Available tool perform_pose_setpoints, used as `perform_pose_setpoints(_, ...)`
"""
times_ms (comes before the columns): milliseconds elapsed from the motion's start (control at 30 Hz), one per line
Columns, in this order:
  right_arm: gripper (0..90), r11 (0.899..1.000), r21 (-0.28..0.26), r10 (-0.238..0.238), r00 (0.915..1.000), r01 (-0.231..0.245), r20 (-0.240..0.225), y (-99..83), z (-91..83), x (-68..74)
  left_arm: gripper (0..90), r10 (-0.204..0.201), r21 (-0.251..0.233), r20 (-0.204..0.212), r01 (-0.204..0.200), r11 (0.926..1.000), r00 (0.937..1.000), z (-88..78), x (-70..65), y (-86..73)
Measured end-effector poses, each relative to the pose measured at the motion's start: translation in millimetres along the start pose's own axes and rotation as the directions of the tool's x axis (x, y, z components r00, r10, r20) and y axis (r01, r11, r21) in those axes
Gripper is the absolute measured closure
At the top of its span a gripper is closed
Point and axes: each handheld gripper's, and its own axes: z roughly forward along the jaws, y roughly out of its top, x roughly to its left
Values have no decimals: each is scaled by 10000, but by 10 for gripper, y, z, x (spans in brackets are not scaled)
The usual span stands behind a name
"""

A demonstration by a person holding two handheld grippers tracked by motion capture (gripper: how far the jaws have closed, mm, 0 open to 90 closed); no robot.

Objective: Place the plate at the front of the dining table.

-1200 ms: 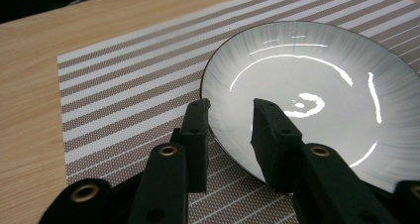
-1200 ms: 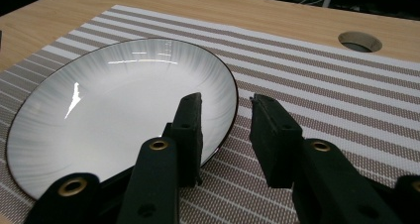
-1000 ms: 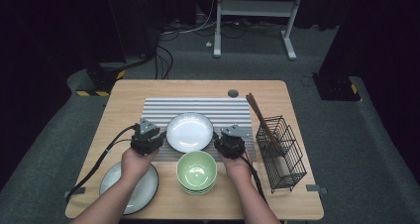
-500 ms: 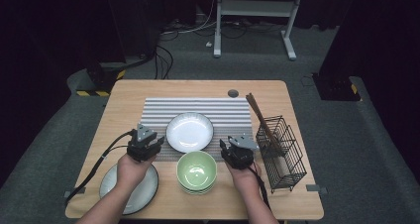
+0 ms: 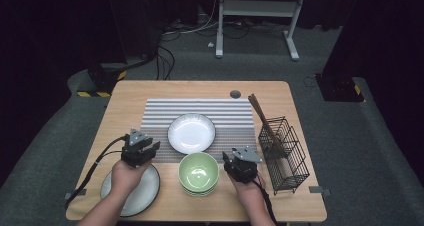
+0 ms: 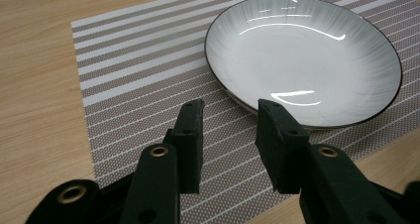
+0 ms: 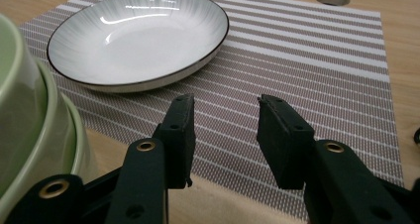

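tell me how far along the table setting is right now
Done: the white plate lies on the striped placemat. In hand: nothing; the left gripper and right gripper have been opening, jaws empty. Probably left: the stacked green bowls, grey plate and chopsticks in the wire basket.

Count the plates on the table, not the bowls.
2: a white plate on the striped placemat, and a grey plate at the near left corner, partly under the left hand.

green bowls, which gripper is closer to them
Right. The right gripper sits just beside the green bowls; the left gripper is farther off, over the grey plate.
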Motion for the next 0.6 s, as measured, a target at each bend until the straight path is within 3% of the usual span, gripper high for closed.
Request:
perform_pose_setpoints(267,576,9996,198,-212,9997,210,122,-107,-82,18,623,-44,96,18,44,9999,10000,-79,79,-113)
perform_pose_setpoints(400,538,9988,371,-338,9993,332,163,-153,-126,30,612,-253,197,208,249,9995,9995,-85,109,-162)
perform_pose_setpoints(600,537,9991,294,-327,9990,318,297,-243,-158,24,585,-114,499,463,91,9987,9989,-74,115,-178)
